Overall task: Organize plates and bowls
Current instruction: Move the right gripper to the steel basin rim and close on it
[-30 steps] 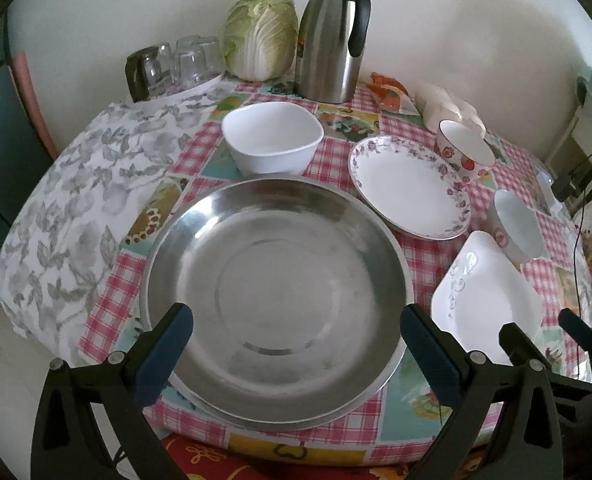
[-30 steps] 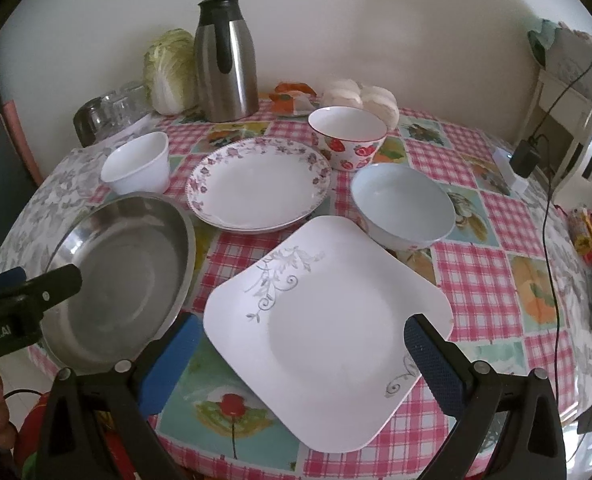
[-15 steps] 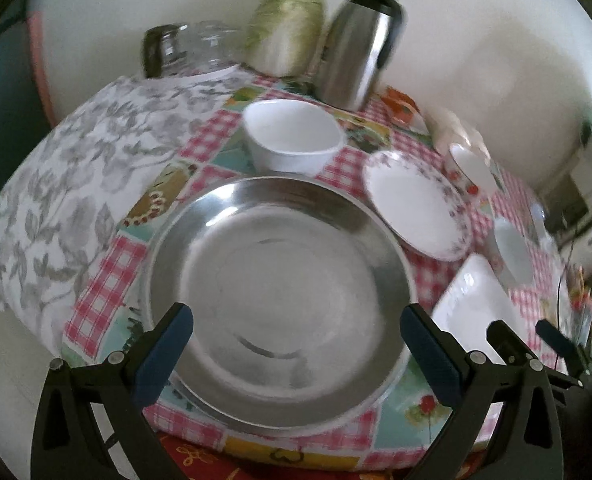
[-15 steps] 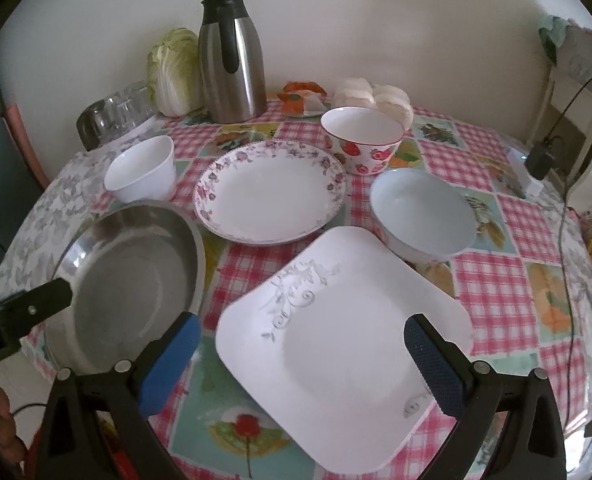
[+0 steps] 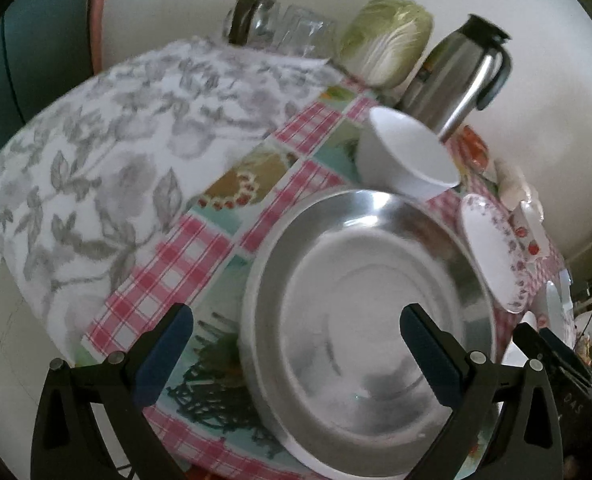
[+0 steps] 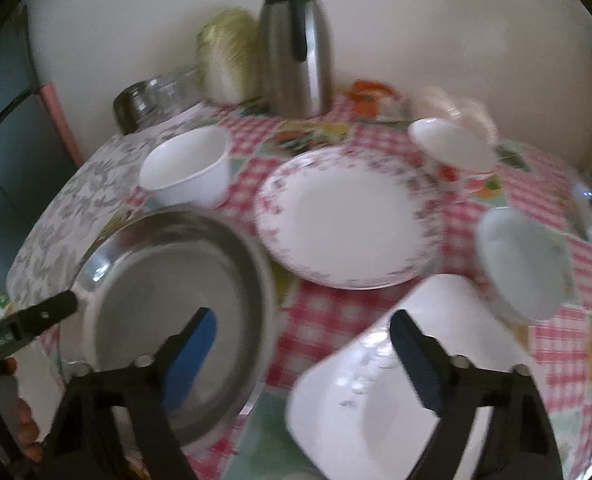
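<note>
Checked tablecloth [image 6: 327, 320] under everything, and nothing stacked yet. My left gripper [image 5: 296, 348] gapes over the steel pan's [image 5: 371, 300] near rim; my right gripper [image 6: 301, 354], jaws just narrowing on nothing, hangs between pan and square plate [image 6: 375, 408]. Farther off, the flowered plate [image 6: 347, 220] and three bowls sit apart.

Both the left gripper [image 5: 296, 346] and right gripper [image 6: 301, 340] have black frames, silver screws and blue-padded jaws.
</note>
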Available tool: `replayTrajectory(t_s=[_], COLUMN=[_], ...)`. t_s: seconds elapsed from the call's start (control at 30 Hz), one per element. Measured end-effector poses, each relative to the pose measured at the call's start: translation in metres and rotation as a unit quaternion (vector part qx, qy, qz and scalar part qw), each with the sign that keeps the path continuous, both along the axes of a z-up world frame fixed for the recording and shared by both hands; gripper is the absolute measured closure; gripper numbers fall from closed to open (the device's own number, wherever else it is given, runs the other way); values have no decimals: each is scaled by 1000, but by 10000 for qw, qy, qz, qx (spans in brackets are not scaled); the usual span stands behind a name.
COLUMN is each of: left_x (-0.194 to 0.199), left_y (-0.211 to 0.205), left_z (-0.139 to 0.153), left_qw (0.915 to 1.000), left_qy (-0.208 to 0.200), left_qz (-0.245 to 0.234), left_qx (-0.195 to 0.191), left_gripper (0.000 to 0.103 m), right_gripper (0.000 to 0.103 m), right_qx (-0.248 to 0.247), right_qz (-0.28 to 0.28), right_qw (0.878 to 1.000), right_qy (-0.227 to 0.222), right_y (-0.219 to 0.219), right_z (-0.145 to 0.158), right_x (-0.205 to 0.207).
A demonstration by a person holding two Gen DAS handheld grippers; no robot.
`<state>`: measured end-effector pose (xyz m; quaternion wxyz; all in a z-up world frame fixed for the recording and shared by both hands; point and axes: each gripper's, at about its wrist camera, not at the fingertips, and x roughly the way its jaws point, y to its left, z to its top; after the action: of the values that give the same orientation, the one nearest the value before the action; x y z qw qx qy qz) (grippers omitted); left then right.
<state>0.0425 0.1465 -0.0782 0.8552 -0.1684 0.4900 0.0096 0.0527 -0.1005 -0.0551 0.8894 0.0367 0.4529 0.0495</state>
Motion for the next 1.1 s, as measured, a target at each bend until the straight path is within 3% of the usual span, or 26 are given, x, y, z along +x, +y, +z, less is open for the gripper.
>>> replayTrajectory(t_s=[0.13, 0.23, 0.4, 0.47, 0.53, 0.6, 0.73, 1.1], left_x=[2, 4, 6, 7, 8, 8, 9, -6], left_y=[1, 6, 10, 11, 12, 11, 5, 4], left_z=[-7, -11, -17, -20, -22, -23, -22, 3], left_qw=[9993, 9994, 9996, 9996, 9995, 9994, 9995, 9999], left_qy=[42, 33, 145, 188, 249, 284, 271, 35], left_qz=[7, 34, 40, 41, 50, 40, -115, -119], left_qx=[380, 348, 235, 187, 160, 196, 79, 16], left_gripper=[0, 1, 9, 15, 29, 37, 58, 60], right_gripper=[34, 51, 58, 63, 65, 70, 85, 87], right_qx=[67, 63, 178, 316, 413, 409, 503, 798], right_qz=[265, 346, 420, 446, 474, 494, 521, 670], right_qw=[9994, 9988, 9972, 9961, 9951, 9947, 9941, 9932], right_qy=[201, 349, 600, 692, 766, 800, 811, 528], right_y=[11, 16, 16, 15, 15, 16, 16, 9], right_z=[-12, -21, -35, -39, -43, -45, -44, -13], right_x=[9, 14, 22, 23, 25, 27, 26, 14])
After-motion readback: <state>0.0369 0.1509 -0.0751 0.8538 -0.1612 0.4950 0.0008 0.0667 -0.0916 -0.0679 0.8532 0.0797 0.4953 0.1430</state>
